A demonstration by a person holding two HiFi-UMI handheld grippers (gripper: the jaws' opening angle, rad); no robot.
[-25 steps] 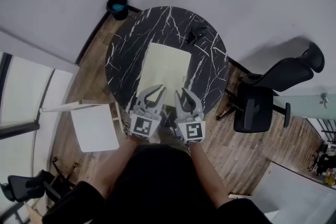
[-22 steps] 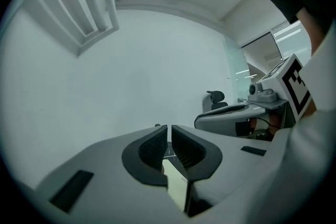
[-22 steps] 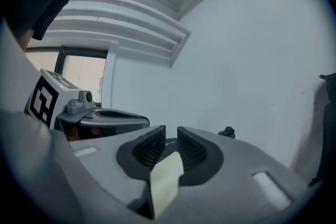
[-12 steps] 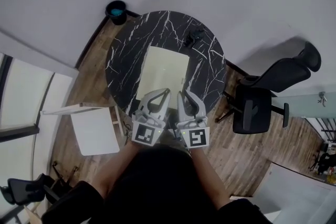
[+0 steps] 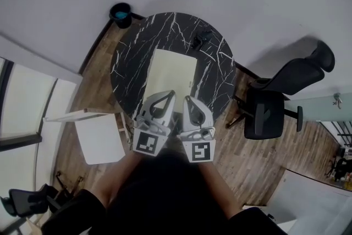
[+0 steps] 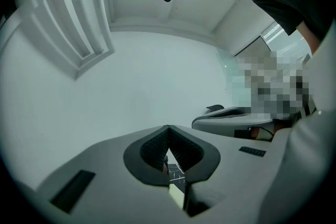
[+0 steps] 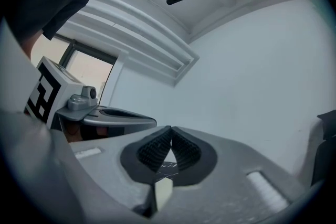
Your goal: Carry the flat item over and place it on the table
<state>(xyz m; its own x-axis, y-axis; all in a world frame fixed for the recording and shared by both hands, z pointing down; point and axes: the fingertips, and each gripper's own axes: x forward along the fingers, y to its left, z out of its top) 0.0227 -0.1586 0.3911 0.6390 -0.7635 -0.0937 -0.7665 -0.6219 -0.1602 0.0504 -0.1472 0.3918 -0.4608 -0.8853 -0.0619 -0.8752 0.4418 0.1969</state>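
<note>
Sheet (image 5: 172,73): pale yellow and flat, lying on the round black marbled tabletop (image 5: 131,55) about its middle, long side running near to far; its near edge is hidden under the jaw tips in the head view
Left gripper (image 5: 171,94): held over the near part of the tabletop, pointing far; its jaws have just been closing and the tips meet, with nothing between them
Right gripper (image 5: 187,98): just beside the left one, pointing the same way; its jaws have just been closing too, tips together and gripping nothing
Gap below the pads: each gripper view shows a sliver of marbled top and pale sheet through it, lying beyond the jaws
Dark object (image 5: 201,38): small, on the far right of the tabletop, apart from the sheet; too small to tell what it is
Bin (image 5: 121,11): dark with blue inside, on the floor at the far left, by the wall
Chair (image 5: 286,93): black office chair, right of the tabletop, on the wood floor
White square (image 5: 100,139): low at the near left, apart from the tabletop
</note>
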